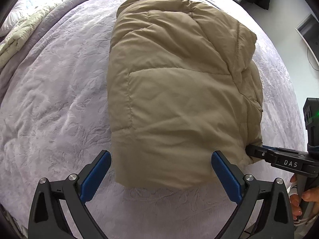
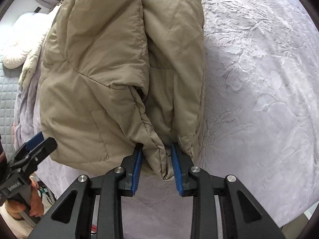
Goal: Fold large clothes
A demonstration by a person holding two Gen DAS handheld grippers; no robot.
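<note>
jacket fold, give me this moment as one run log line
jacket: folded on bed | left gripper: open, astride near hem | right gripper: shut on jacket corner | fold: in progress

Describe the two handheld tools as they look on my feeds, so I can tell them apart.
Both look alike: the left tool and right tool have matte black angular linkage arms, silver pivot bolts and ribbed blue pads. The right tool's body carries white "DAS" lettering and a green light; the left's handle has small white lettering that is hard to read. No cables or sleeves show clearly.

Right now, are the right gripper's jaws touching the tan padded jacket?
Touching. Right wrist view: right gripper has its blue pads pinching the tan padded jacket hem fold.
</note>
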